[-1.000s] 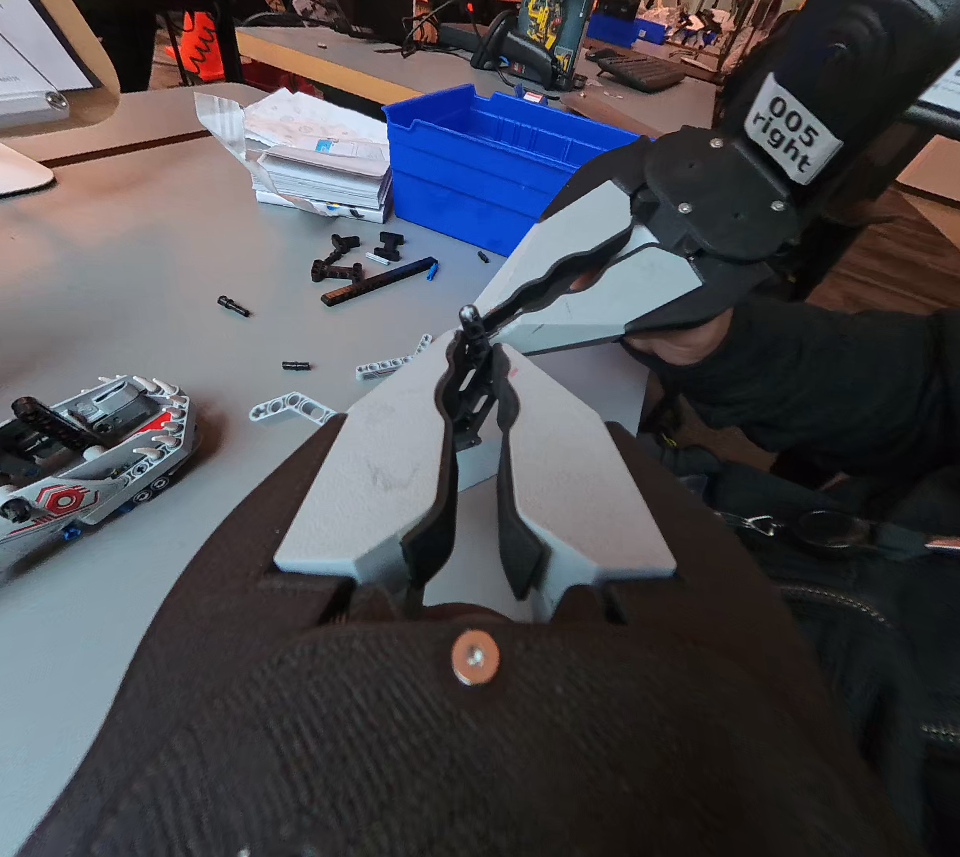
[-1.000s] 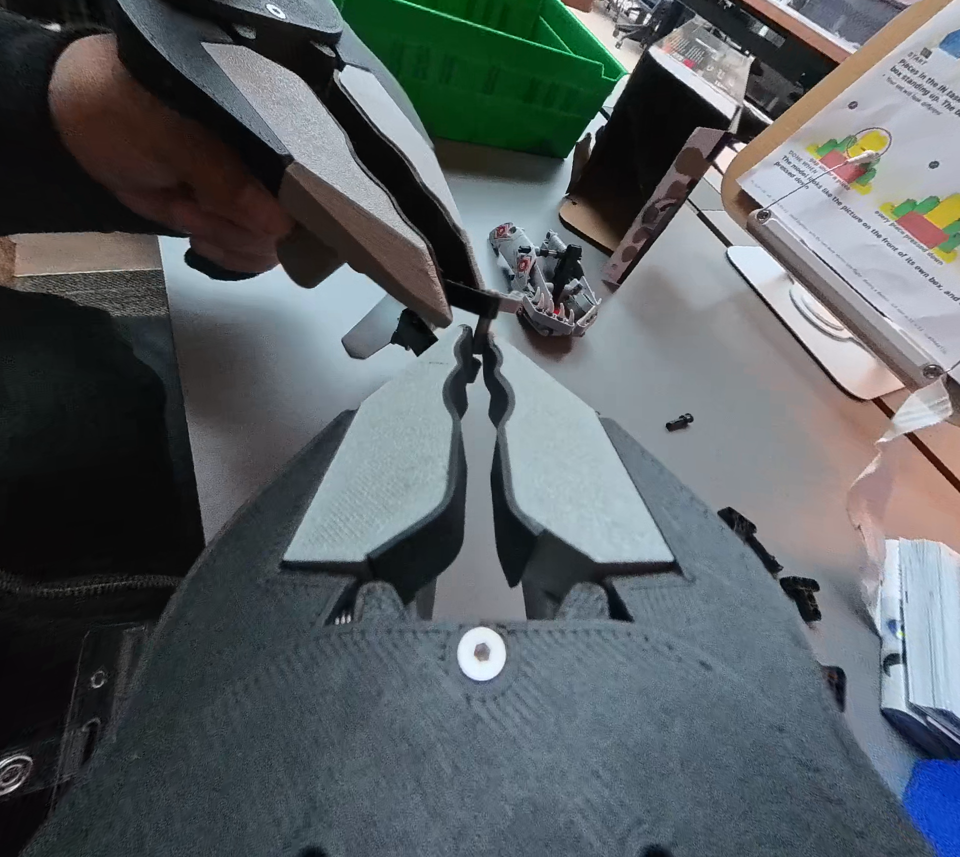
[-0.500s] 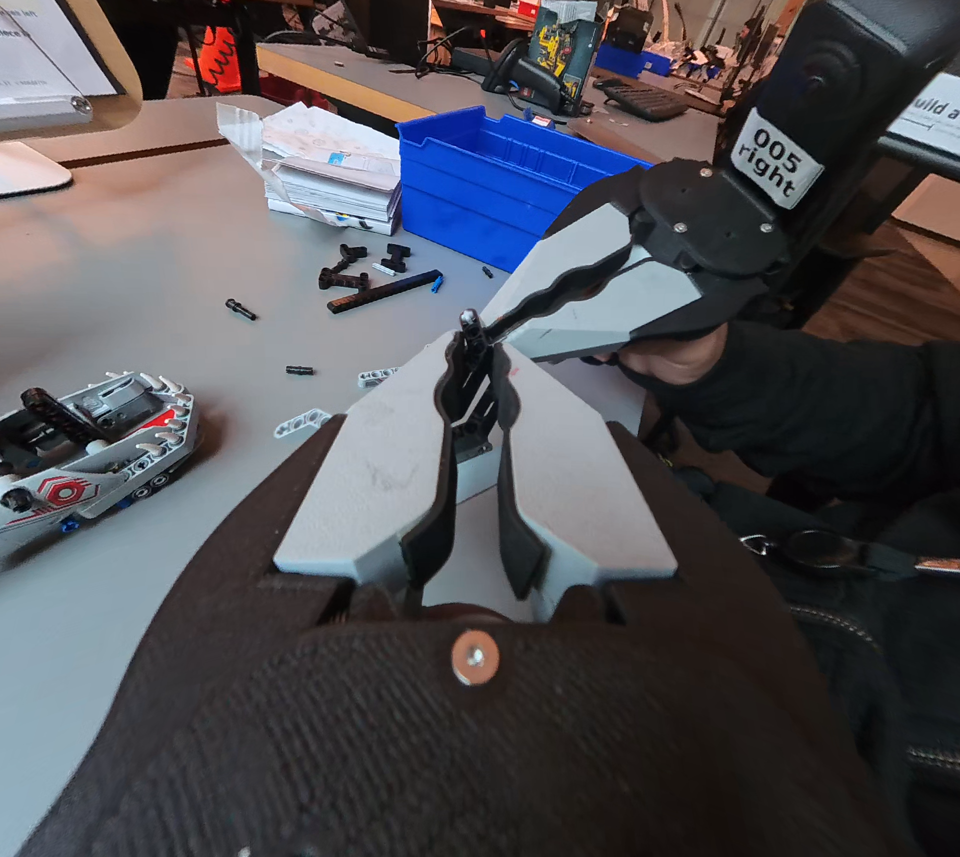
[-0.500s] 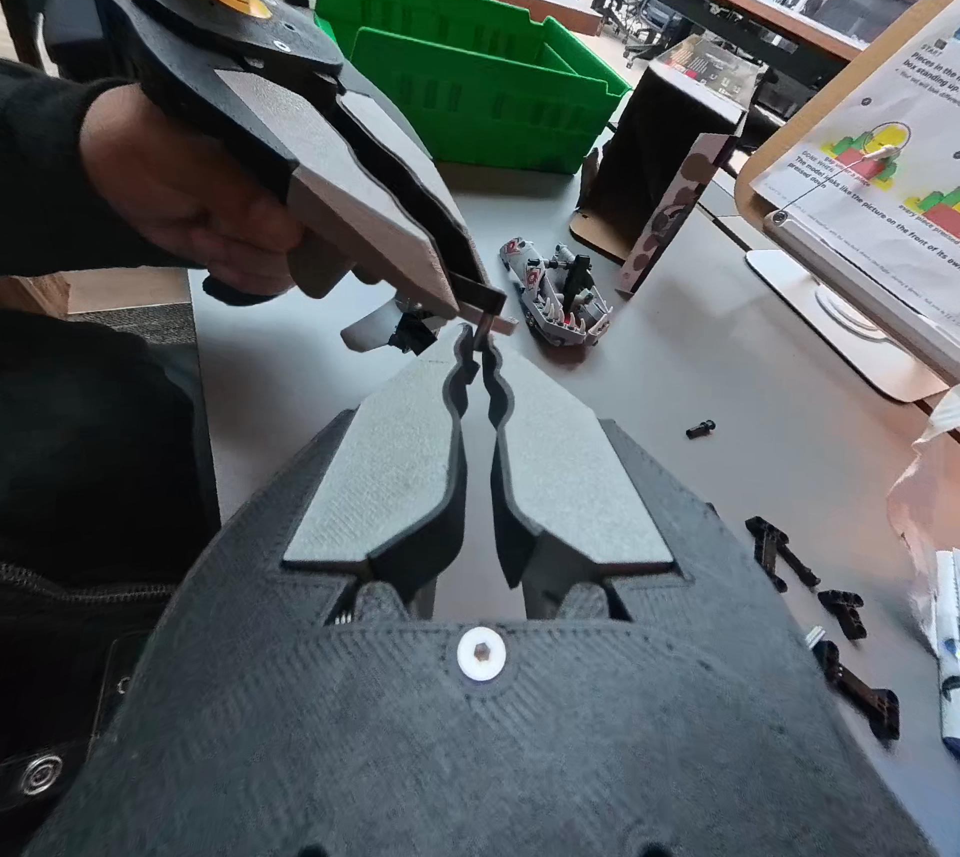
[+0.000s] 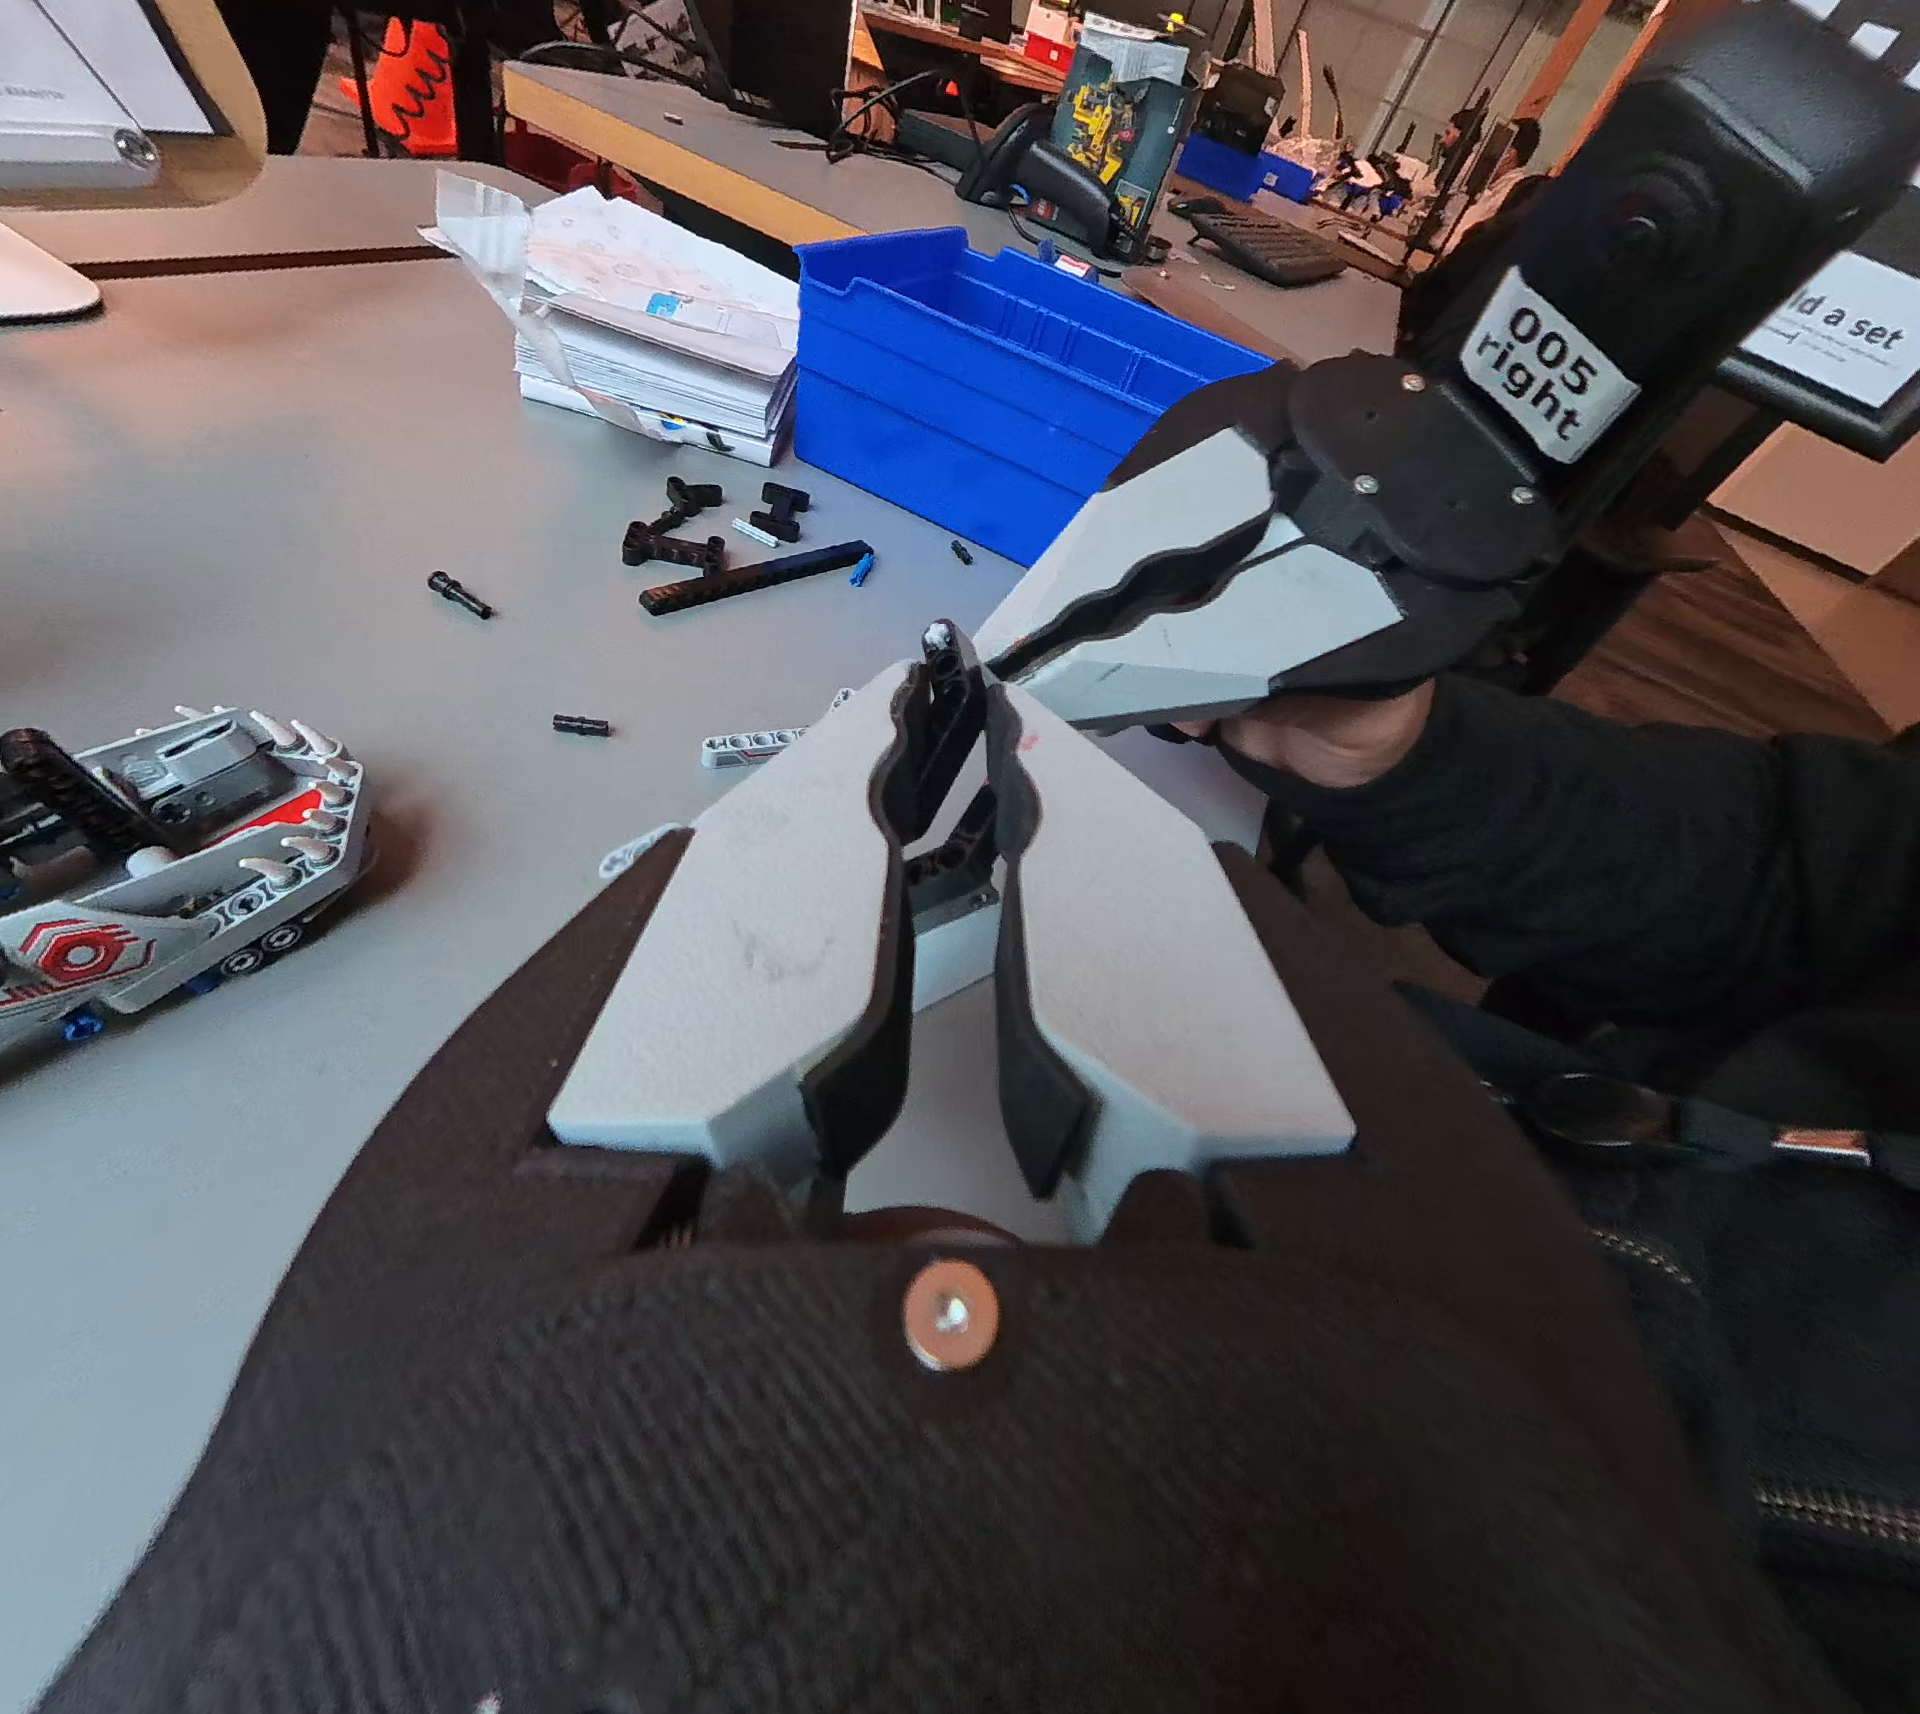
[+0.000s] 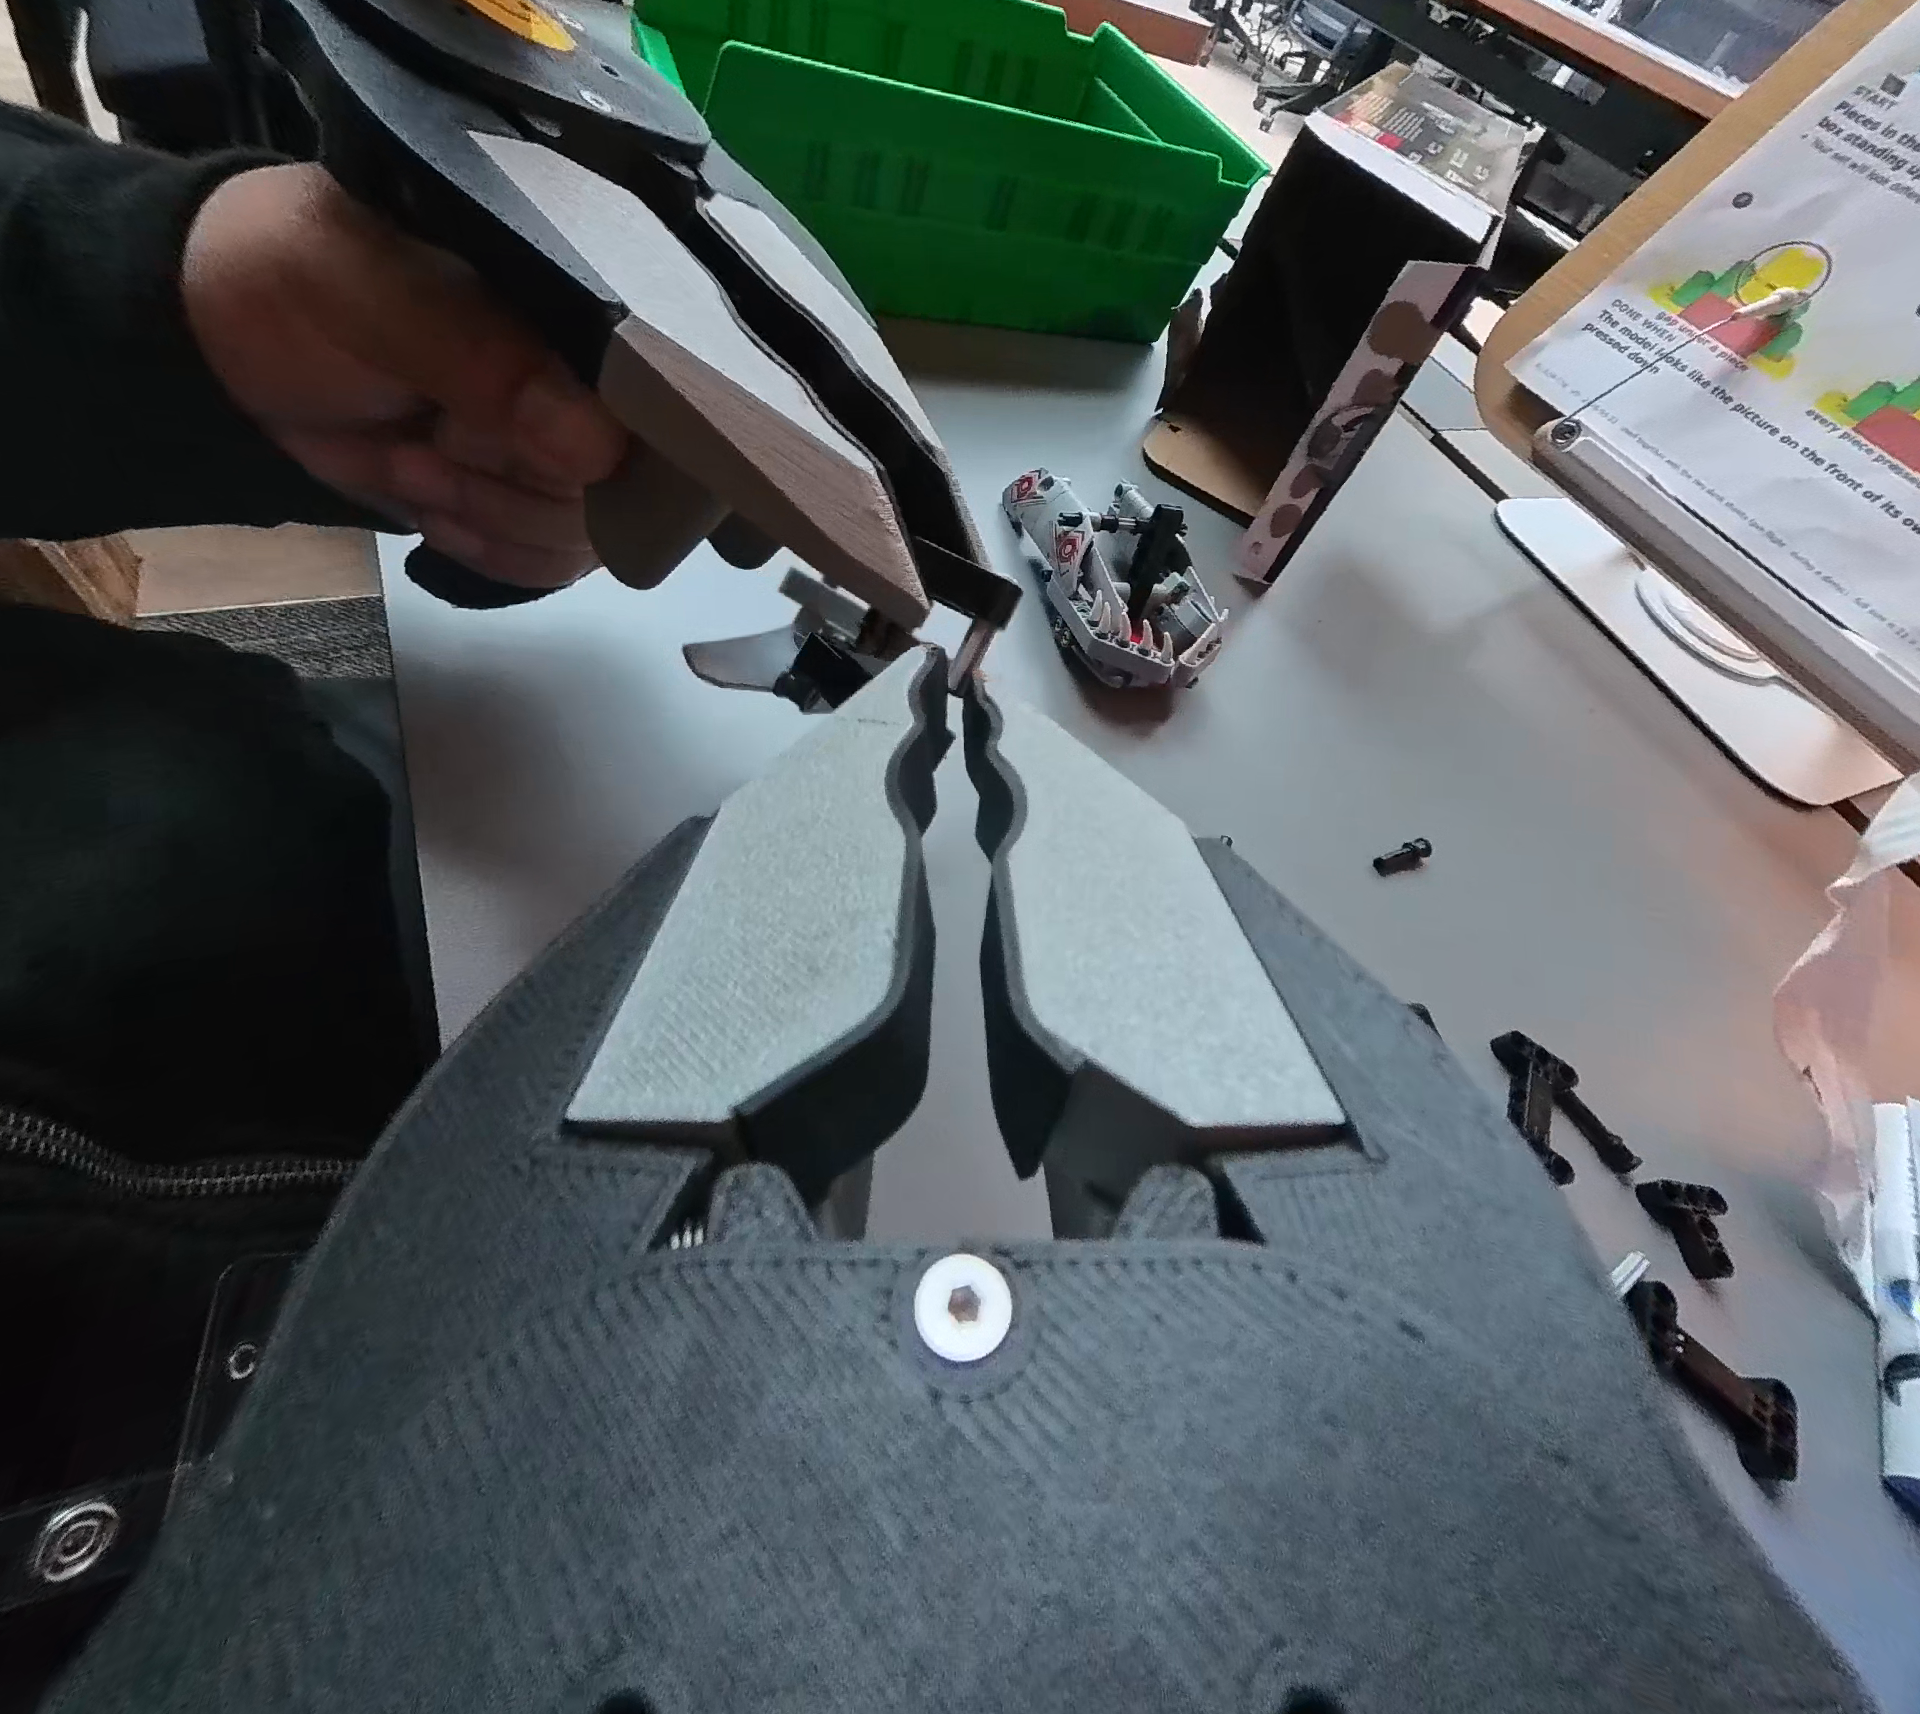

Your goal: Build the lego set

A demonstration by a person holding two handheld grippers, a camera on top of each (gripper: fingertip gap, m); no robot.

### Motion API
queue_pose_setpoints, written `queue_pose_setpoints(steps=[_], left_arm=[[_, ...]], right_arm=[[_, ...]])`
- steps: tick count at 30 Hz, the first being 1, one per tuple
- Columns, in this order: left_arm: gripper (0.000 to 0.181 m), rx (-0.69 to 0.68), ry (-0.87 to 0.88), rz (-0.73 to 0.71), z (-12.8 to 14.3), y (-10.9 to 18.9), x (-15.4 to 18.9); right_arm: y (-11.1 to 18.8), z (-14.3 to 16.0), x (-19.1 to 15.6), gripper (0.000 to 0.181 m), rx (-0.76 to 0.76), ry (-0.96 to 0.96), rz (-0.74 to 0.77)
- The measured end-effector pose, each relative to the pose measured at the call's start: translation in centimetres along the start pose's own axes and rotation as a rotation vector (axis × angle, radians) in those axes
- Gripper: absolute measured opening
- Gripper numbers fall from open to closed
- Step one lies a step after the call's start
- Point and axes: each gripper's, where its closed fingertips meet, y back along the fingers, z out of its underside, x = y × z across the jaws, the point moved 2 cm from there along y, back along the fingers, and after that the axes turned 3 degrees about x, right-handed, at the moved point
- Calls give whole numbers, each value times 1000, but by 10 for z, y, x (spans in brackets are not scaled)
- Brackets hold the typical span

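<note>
Black lego beam (image 5: 940,734) sits clamped between left gripper (image 5: 951,729) jaws.

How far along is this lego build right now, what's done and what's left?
Done: the grey and red car body stands partly assembled on the table. In hand: the left gripper clamps a black beam assembly, and the right gripper pinches a small pin at its tip. Left: loose black pieces near the blue bin.

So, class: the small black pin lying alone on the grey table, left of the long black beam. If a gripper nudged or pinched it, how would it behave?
The black pin looks round-bodied, so a nudge would probably roll it across the smooth table. Being tiny, it is likely light and could slip from the fingertips. It looks like stiff plastic, unlikely to bend.
</note>
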Motion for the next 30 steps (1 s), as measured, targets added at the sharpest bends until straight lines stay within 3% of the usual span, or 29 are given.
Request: queue_pose_setpoints(steps=[1,6,9,16,24,30], left_arm=[[6,1,-2,0,0,0,0],[6,14,7,6,3,-4,0],[7,-16,-16,-34,11,-8,-4],[7,-7,-45,-95,11,-9,-6],[9,-6,-87,-103,11,-9,-6],[9,-28,-83,-93,16,-11,-7]], right_arm=[[0,0,0,1,4,-7,-1],[-1,-1,6,4,23,-152,-31],[-4,7,9,7,-61,-67,41],[-6,6,9,2,-95,47,161],[-5,5,11,1,-43,-207,16],[-4,10,13,9,-151,-76,49]])
